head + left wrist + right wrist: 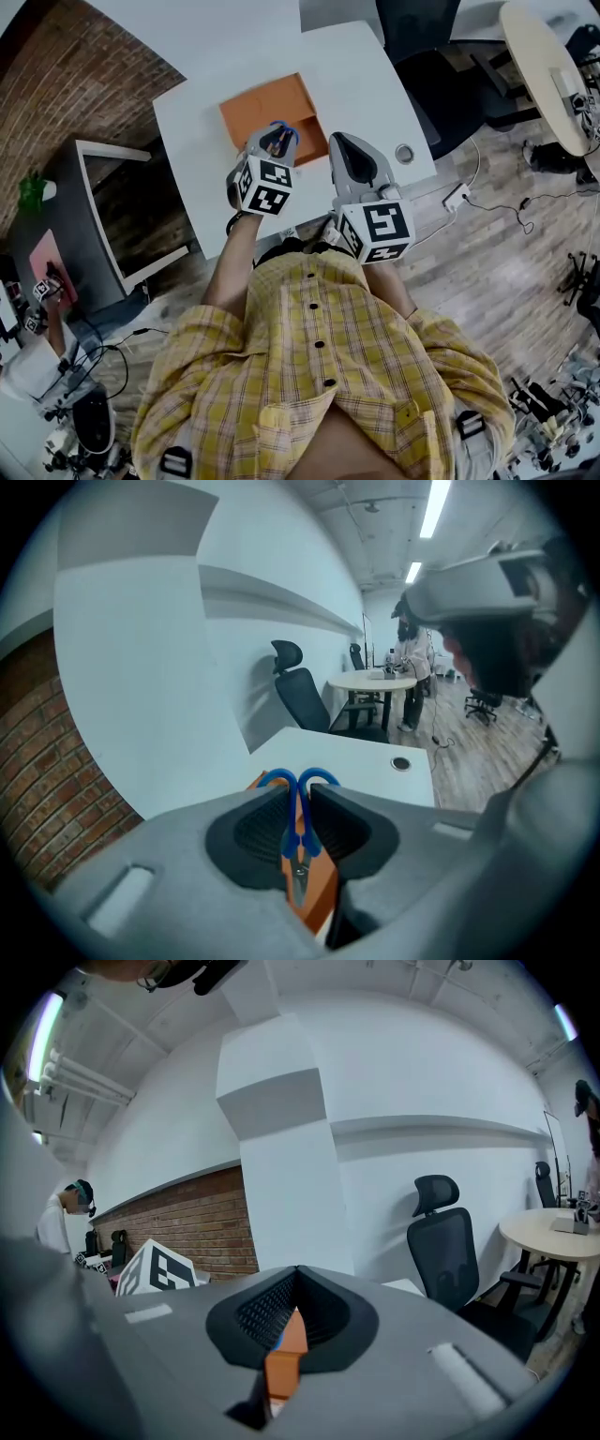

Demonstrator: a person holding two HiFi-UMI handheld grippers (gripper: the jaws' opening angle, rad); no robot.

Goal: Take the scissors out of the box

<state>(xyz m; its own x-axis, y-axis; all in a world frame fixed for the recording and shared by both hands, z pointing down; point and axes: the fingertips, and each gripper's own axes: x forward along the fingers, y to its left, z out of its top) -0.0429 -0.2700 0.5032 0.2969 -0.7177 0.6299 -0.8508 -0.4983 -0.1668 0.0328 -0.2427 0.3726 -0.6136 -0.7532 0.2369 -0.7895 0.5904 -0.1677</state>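
Note:
An open orange box (265, 106) lies on the white table (361, 70). My left gripper (277, 134) hangs over the box's near right corner, shut on a pair of scissors (280, 139) with blue handles. In the left gripper view the scissors (298, 810) stand upright between the jaws, handle loops up, with the orange box (322, 892) below them. Just right of the box, my right gripper (339, 142) has its jaws together and nothing held. In the right gripper view only a strip of the box (284, 1358) shows through the gap below that gripper's (296, 1281) tips.
A round cable grommet (404, 153) sits near the table's right edge. A black office chair (441, 89) and a round table (534, 66) stand to the right, and a power strip (457, 196) lies on the wooden floor. A brick wall and a shelf unit (103, 216) are at the left.

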